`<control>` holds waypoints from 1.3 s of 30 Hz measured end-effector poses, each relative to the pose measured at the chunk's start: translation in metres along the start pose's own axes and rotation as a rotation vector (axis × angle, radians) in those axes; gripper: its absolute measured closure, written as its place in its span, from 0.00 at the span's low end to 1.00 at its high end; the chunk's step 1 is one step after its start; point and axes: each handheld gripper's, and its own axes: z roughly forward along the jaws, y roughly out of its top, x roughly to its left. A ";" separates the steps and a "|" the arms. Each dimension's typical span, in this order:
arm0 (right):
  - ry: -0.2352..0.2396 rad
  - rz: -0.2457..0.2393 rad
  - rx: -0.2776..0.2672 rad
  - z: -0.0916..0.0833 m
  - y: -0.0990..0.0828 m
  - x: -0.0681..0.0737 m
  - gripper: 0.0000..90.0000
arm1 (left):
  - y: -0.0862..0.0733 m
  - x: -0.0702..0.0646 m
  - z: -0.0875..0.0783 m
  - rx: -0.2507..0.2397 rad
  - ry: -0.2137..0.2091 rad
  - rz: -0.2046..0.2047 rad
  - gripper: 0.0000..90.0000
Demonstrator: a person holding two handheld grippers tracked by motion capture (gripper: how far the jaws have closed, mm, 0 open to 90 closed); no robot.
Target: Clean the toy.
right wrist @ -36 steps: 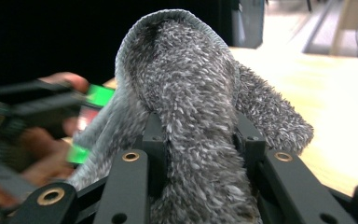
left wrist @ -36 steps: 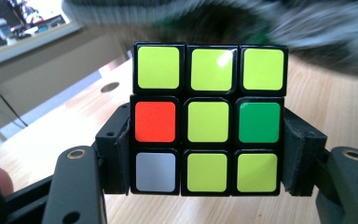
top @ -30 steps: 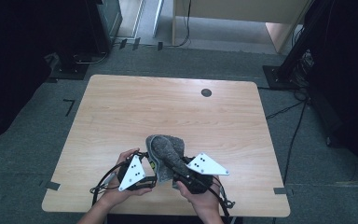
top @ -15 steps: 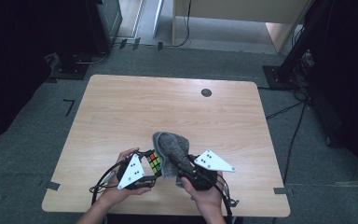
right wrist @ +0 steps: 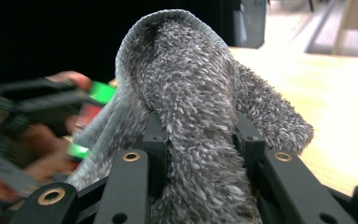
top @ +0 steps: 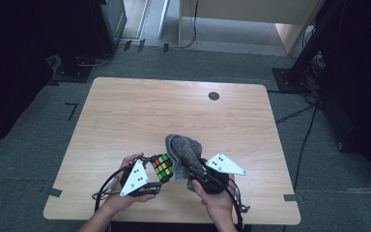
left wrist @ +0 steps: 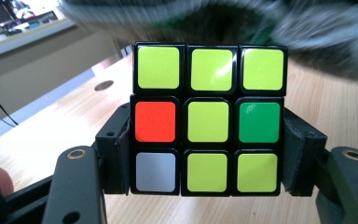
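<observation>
A glossy plastic Rubik's cube (left wrist: 208,119), mostly yellow-green facing the camera, sits pinched between the left gripper (top: 150,175) jaws, low centre of the high view. Just right, the right gripper (top: 193,169) clamps a fuzzy grey cloth (right wrist: 191,102). The wooden table (top: 140,111) above lies bare.

The Rubik's cube (left wrist: 208,119) has a black frame; the face in the left gripper view is mostly yellow-green, with one red-orange, one green and one grey-white tile. The fuzzy cloth (right wrist: 191,107) is mottled grey and white with a light grey hem. The table (top: 140,116) is pale wood grain.
</observation>
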 end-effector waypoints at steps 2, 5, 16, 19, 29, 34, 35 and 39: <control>0.046 -0.029 -0.018 -0.001 0.003 0.011 0.73 | 0.000 -0.004 0.002 0.008 -0.004 0.018 0.38; 0.079 -0.079 -0.011 0.001 0.004 0.023 0.73 | 0.003 -0.008 0.002 0.002 -0.007 0.041 0.38; -0.010 0.029 0.005 -0.001 0.001 -0.007 0.73 | 0.005 -0.007 0.000 -0.011 -0.003 0.035 0.38; 0.043 -0.023 -0.028 -0.004 0.005 0.007 0.73 | 0.004 -0.009 0.002 -0.001 -0.006 0.044 0.38; 0.007 0.024 0.028 0.004 -0.001 -0.006 0.73 | 0.007 -0.009 -0.001 -0.019 -0.008 0.039 0.38; 0.020 -0.001 -0.012 -0.003 0.003 0.000 0.73 | 0.006 -0.005 0.002 0.018 0.007 0.006 0.38; 0.045 -0.025 -0.022 -0.003 0.004 0.007 0.73 | 0.006 -0.004 0.002 0.020 0.009 -0.002 0.38; 0.087 -0.087 -0.017 0.001 0.002 0.023 0.73 | 0.007 -0.005 0.001 0.014 0.010 -0.004 0.38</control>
